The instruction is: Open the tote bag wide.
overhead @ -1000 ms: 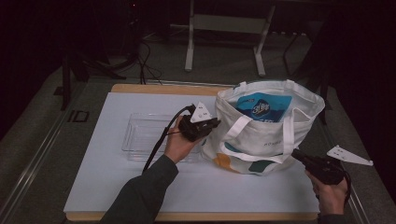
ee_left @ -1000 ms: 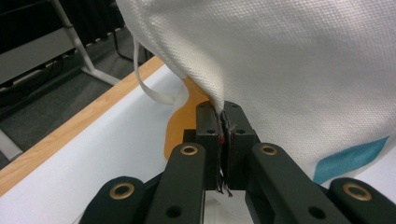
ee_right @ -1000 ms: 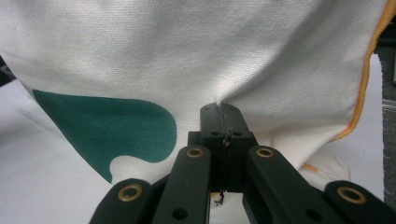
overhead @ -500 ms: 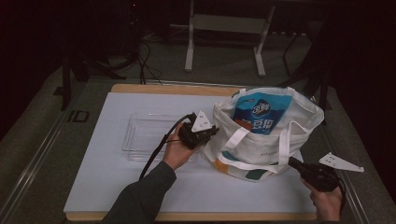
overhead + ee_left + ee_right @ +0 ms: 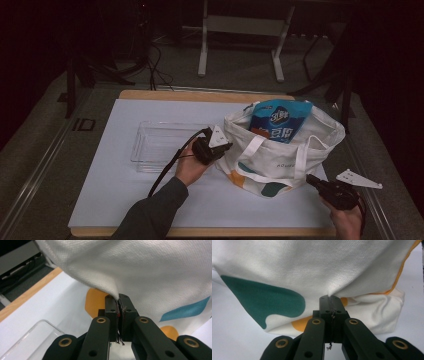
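A white cloth tote bag (image 5: 292, 155) with green, orange and blue patches stands on the white mat (image 5: 120, 195), right of centre. A blue packet (image 5: 280, 120) sticks up out of its mouth. My left gripper (image 5: 227, 146) is at the bag's left side, shut on a fold of its fabric; in the left gripper view the black jaws pinch the white cloth (image 5: 140, 270) at the left gripper's tips (image 5: 118, 298). My right gripper (image 5: 311, 179) is shut on the bag's lower right corner; in the right gripper view the right gripper (image 5: 332, 299) nips the cloth (image 5: 324, 267).
A clear plastic tray (image 5: 155, 147) lies on the mat just left of the left hand. The wooden table edge (image 5: 200, 95) runs along the back. Metal stand legs (image 5: 202, 50) and cables are on the dark floor beyond.
Both hands have come down and a little toward the near edge, carrying the bag with them. The bag now sits lower and its bottom has spread on the mat.
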`<state>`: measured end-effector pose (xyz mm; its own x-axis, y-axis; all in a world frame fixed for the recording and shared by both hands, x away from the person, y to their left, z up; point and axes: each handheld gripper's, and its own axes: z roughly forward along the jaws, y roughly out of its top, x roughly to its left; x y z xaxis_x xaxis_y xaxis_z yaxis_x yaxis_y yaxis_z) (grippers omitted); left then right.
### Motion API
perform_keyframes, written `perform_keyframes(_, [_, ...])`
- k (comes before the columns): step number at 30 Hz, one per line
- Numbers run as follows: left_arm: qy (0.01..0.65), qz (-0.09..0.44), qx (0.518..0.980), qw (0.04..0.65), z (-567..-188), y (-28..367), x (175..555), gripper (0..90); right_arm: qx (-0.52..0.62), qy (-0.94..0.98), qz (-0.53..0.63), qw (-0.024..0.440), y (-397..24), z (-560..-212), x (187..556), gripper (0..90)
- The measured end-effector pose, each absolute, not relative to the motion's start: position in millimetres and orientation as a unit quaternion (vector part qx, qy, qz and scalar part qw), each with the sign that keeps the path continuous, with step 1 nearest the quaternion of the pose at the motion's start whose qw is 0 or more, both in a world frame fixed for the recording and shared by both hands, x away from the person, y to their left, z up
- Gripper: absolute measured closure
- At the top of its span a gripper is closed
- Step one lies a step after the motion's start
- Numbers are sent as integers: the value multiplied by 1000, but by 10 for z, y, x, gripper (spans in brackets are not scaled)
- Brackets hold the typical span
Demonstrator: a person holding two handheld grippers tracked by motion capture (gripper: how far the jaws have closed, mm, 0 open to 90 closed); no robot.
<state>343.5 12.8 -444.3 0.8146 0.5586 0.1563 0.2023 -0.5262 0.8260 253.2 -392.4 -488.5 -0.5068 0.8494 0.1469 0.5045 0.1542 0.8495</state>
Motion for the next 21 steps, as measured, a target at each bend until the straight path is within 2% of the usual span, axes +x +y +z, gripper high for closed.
perform_keyframes(12, [218,205,858,417,-4520,46,3406,869,471,747,430,190,-3857,-4972,2584,900])
perform_keyframes(21, [216,194,877,384,-4674,0,3422,869,485,761,387,189,-3857,-5137,2616,900])
